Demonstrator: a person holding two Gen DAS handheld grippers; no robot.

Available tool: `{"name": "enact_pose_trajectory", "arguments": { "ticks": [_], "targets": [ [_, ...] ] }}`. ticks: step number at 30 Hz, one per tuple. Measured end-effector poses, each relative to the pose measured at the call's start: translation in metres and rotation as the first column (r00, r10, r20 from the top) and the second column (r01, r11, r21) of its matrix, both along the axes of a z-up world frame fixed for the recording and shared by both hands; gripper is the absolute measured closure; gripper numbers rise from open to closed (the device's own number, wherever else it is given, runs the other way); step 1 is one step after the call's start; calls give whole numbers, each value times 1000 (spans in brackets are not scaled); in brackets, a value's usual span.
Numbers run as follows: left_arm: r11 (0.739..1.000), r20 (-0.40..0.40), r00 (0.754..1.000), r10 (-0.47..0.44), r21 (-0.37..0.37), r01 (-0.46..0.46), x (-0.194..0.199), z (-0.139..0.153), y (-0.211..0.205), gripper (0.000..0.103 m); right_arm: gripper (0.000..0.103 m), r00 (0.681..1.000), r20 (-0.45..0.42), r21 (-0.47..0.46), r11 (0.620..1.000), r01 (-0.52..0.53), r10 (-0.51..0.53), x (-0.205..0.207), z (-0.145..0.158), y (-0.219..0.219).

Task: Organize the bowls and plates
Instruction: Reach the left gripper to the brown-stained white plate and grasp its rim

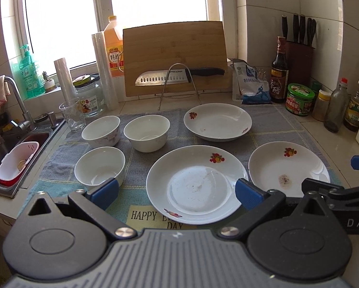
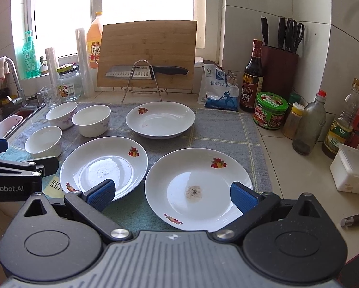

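Note:
Three white plates with fruit prints lie on a grey cloth [image 1: 174, 117]: a middle plate [image 1: 196, 183], a right plate [image 1: 287, 170] with a brown stain, and a far plate [image 1: 217, 122]. Three white bowls stand at the left: near [image 1: 99, 168], far left [image 1: 101, 130], far middle [image 1: 146, 133]. My left gripper [image 1: 177, 192] is open and empty above the middle plate's near side. My right gripper [image 2: 172, 195] is open and empty above the stained plate [image 2: 198, 189]. The right wrist view also shows the middle plate [image 2: 105, 165], far plate [image 2: 160, 118] and bowls [image 2: 43, 141].
A sink [image 1: 13, 148] with a pink basket lies at the left. A glass [image 1: 72, 114], a jar [image 1: 88, 96], a cutting board [image 1: 174, 57] with a knife [image 1: 177, 74] stand behind. Sauce bottles [image 2: 252, 76], a green jar [image 2: 270, 110] and a white box [image 2: 352, 170] line the right.

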State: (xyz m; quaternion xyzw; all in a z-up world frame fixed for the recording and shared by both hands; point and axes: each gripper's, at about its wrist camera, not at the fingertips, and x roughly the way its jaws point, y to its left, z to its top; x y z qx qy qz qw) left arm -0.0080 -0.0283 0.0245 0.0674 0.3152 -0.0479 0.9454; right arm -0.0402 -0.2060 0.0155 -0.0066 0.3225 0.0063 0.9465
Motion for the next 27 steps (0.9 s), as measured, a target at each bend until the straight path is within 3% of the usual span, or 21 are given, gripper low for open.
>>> {"name": "enact_pose_trajectory", "arguments": {
  "ticks": [10, 15, 27],
  "targets": [
    [991, -26, 991, -130, -42, 129, 37, -10, -21, 1, 0, 1000, -28, -30, 1000, 8, -8, 0, -28, -23],
    [971, -72, 973, -218, -112, 209, 61, -15, -30, 1, 0, 997, -82, -28, 1000, 2, -5, 3, -53, -33],
    [931, -142, 920, -365, -79, 357, 106, -30, -61, 1, 0, 987, -158, 17, 1000, 19, -16, 28, -98, -43]
  ]
}}
